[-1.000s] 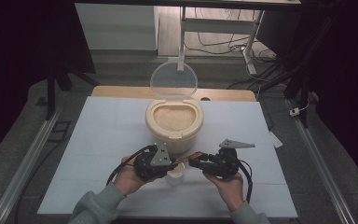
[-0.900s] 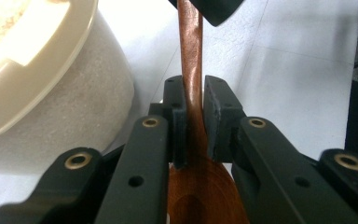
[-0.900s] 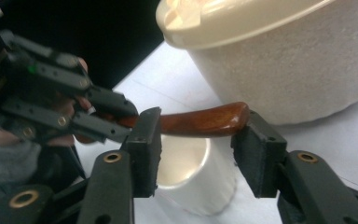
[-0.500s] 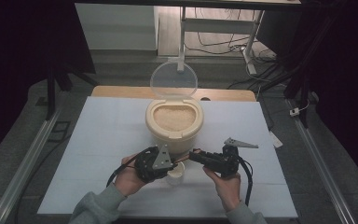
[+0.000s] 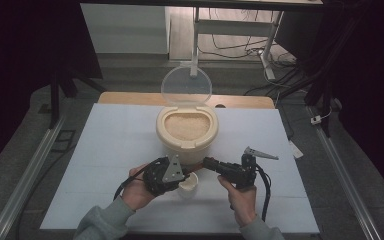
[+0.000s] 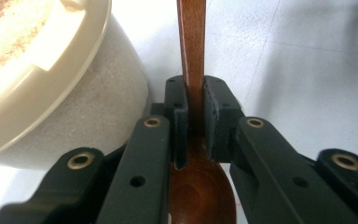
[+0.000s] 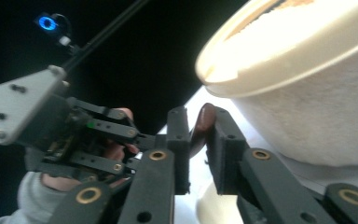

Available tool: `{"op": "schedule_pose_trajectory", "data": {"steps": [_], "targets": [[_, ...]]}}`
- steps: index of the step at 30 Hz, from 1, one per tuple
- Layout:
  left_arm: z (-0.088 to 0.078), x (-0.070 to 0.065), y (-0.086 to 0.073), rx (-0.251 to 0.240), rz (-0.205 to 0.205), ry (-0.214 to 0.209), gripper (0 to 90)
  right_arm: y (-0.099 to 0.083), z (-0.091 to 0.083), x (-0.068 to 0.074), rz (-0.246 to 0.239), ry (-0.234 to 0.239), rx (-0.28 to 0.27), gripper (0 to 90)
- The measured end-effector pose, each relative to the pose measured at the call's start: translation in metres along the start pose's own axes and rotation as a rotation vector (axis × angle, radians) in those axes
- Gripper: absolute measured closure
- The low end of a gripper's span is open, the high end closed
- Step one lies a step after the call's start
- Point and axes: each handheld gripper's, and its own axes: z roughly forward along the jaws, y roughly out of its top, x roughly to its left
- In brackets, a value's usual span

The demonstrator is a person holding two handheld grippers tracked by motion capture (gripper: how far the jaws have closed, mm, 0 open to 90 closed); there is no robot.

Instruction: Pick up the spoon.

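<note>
Left gripper (image 6: 195,109) is clamped tight on one wooden spoon (image 6: 192,56), just in front of the single rice tub (image 5: 187,132), over one small white cup (image 5: 188,184). Right gripper (image 7: 199,135) has just been closing, its jaws now pinching that spoon's handle end.

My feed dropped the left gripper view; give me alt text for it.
The left tool is shut on a brown wooden spoon, pads clamped on the handle just above the bowl, which lies low between the jaws. The handle runs straight up the picture over a white table. A cream rice tub stands close at left.
</note>
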Motion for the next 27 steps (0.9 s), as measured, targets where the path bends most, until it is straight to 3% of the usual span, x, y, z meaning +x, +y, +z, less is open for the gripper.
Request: {"op": "schedule_pose_trajectory", "data": {"steps": [9, 11, 12, 14, 17, 21, 27], "targets": [[-0.004, 0.002, -0.001, -0.039, -0.028, -0.028, 78.1, 0.001, -0.001, 0.002, -0.012, 0.042, -0.022, 82.5], [-0.006, 0.004, -0.003, -0.060, -0.056, -0.056, 66.2, 0.003, -0.003, 0.006, -0.040, 0.037, -0.030, 82.5], [-0.007, 0.005, -0.004, -0.075, -0.075, -0.059, 66.2, 0.003, -0.003, 0.006, -0.040, 0.037, -0.030, 82.5], [-0.011, 0.007, -0.008, -0.099, -0.113, -0.065, 50.9, 0.005, -0.006, 0.006, -0.050, 0.040, -0.039, 82.6], [-0.019, 0.010, -0.018, -0.128, -0.175, -0.053, 39.1, 0.007, -0.011, 0.005, -0.050, 0.045, -0.052, 82.6], [-0.028, 0.014, -0.037, -0.160, -0.256, -0.036, 33.7, 0.010, -0.016, 0.004, -0.064, 0.039, -0.060, 82.6], [-0.033, 0.022, -0.075, -0.129, -0.351, -0.006, 30.4, 0.015, -0.026, 0.004, -0.100, 0.028, -0.075, 82.6]]}}
